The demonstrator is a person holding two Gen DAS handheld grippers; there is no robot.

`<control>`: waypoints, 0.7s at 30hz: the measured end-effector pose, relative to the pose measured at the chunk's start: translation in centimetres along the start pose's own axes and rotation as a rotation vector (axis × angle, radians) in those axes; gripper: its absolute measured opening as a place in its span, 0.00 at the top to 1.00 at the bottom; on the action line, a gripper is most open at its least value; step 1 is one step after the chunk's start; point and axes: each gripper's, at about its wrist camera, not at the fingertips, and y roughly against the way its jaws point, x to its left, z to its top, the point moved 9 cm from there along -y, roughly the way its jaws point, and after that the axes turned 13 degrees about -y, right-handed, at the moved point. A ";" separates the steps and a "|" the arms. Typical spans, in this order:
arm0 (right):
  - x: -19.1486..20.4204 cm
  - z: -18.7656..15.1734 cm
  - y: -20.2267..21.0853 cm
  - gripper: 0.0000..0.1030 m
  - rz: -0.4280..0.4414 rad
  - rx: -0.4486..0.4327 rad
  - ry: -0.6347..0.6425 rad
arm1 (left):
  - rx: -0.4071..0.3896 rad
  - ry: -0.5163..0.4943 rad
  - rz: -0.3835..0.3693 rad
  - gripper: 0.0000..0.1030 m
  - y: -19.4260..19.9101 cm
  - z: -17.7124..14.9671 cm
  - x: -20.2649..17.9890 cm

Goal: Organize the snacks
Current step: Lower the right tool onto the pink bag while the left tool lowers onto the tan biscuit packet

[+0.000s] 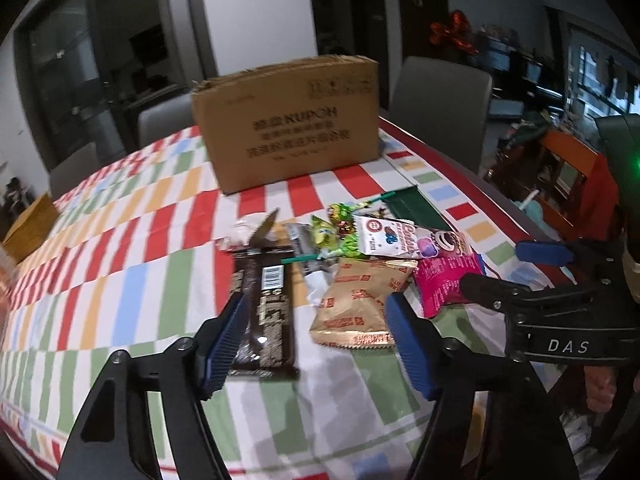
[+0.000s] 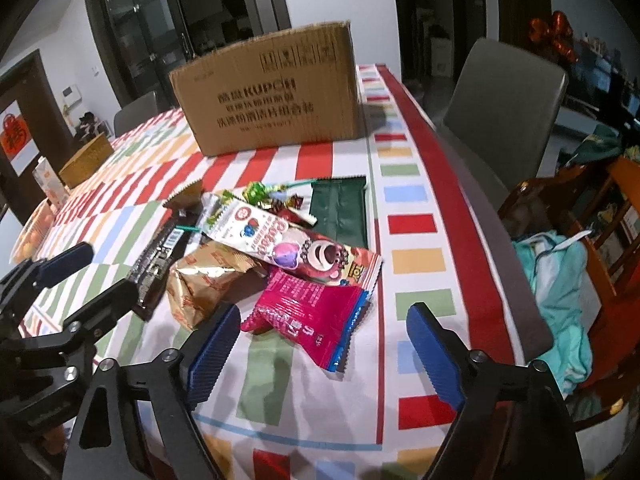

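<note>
Cardboard box (image 1: 292, 124) stands behind snack pile (image 1: 360, 256); grey chair (image 2: 508, 120) nearby.

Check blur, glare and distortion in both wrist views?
Left wrist: cardboard box print smeared, table edge bowed by the fisheye, corners vignetted black. Right wrist: sharper, box print readable, glare on the pink packet, soft shadows under the snacks.

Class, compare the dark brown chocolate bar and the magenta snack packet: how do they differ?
The chocolate bar is dark brown, long and flat; the magenta packet is bright pink, shorter and crumpled. The bar lies at the pile's left side, the packet at its right. Both rest unopened on the striped tablecloth, ungripped.
</note>
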 end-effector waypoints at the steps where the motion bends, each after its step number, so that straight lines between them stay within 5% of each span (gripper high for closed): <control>1: 0.0 -0.1 -0.4 0.20 0.002 0.014 -0.002 | 0.007 -0.005 -0.015 0.37 -0.5 0.0 -0.1; 21: 0.8 -0.3 -3.5 0.34 0.041 0.112 0.015 | 0.075 0.025 -0.257 0.58 -5.7 0.5 -1.6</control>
